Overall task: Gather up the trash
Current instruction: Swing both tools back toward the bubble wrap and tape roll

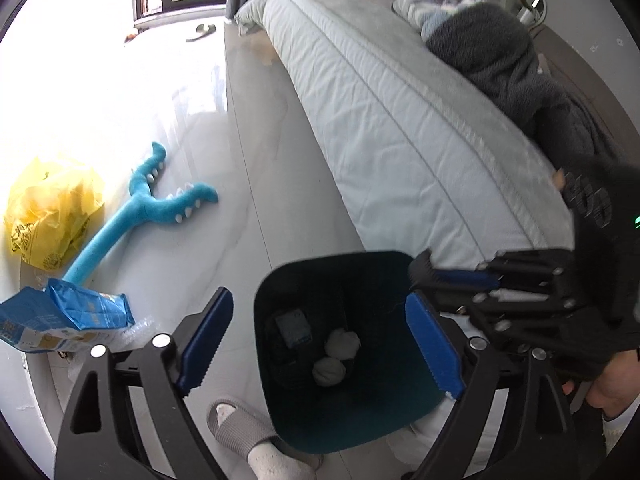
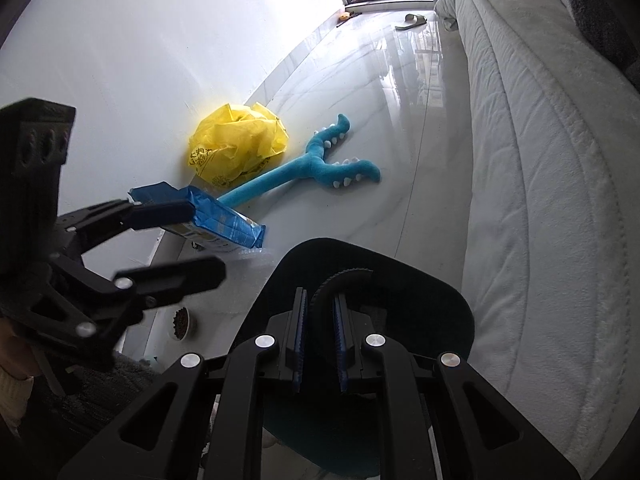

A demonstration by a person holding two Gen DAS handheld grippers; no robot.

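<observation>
Bin: dark teal, open-topped, standing on the floor at lower centre of the left wrist view, just beside the bed edge.
Bin contents: two crumpled white paper balls lying together on the bottom; a small flat carton with a pale label leaning at the left inside wall.
Left hand-held gripper: spread wide above the bin mouth, blue pads on either side of the opening, nothing between them; no earlier frame to compare.
Right hand-held gripper: pads drawn nearly together, pinching the bin's dark rim at lower centre of the right wrist view; seen from the left wrist view at right, over the bin's right rim.
Yellow plastic bag: crumpled, on the floor against the white wall, left of centre.
Blue packet: lying on a low ledge by the wall, just below the yellow bag, outside the bin.
Blue plush toy: forked, with white studs, on the floor between bag and bed.
Small bowl: on the floor at lower left, holding dark pellets.
Bed: pale quilt along the right side.
Foot in grey slipper: bottom edge, beside the bin.
</observation>
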